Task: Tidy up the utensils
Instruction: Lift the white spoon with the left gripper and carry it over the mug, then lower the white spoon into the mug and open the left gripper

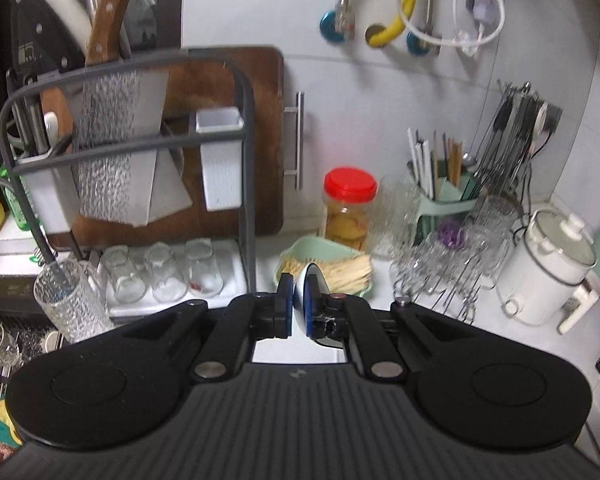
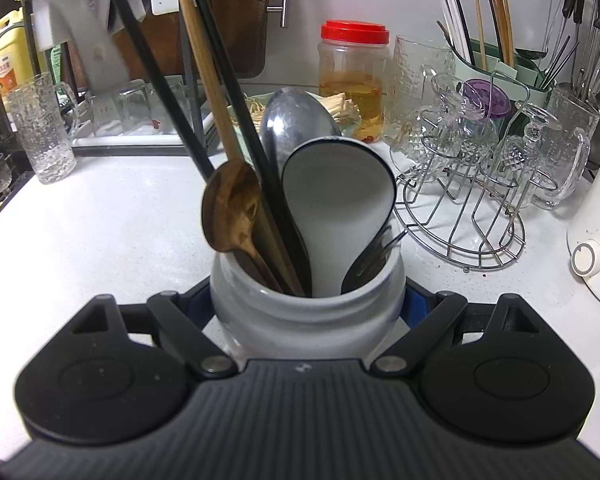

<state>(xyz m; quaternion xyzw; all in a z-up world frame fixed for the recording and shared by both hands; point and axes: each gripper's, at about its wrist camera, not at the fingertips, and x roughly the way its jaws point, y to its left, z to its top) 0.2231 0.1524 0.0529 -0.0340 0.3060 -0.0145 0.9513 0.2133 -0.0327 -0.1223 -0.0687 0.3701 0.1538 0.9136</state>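
In the left wrist view my left gripper [image 1: 298, 282] is shut on a thin white utensil with a dark rim [image 1: 310, 270], seen edge-on between the blue pads. It hangs above the counter in front of the dish rack [image 1: 244, 152]. The right wrist view has my right gripper [image 2: 306, 306] shut around a pale grey jar [image 2: 300, 320] standing on the white counter. Inside the jar are a wooden spoon [image 2: 230, 210], a metal spoon [image 2: 294, 118], a white dark-rimmed spoon [image 2: 336, 200], black chopsticks [image 2: 236, 92] and a dark fork [image 2: 374, 256].
A green holder with chopsticks [image 1: 444, 184] stands at the back right beside hanging ladles [image 1: 504, 136]. A wire stand of glasses [image 2: 480, 184], a red-lidded jar [image 2: 354, 76], a green dish of toothpicks [image 1: 328, 268], a tumbler [image 2: 40, 128] and a white cooker [image 1: 548, 264] crowd the counter.
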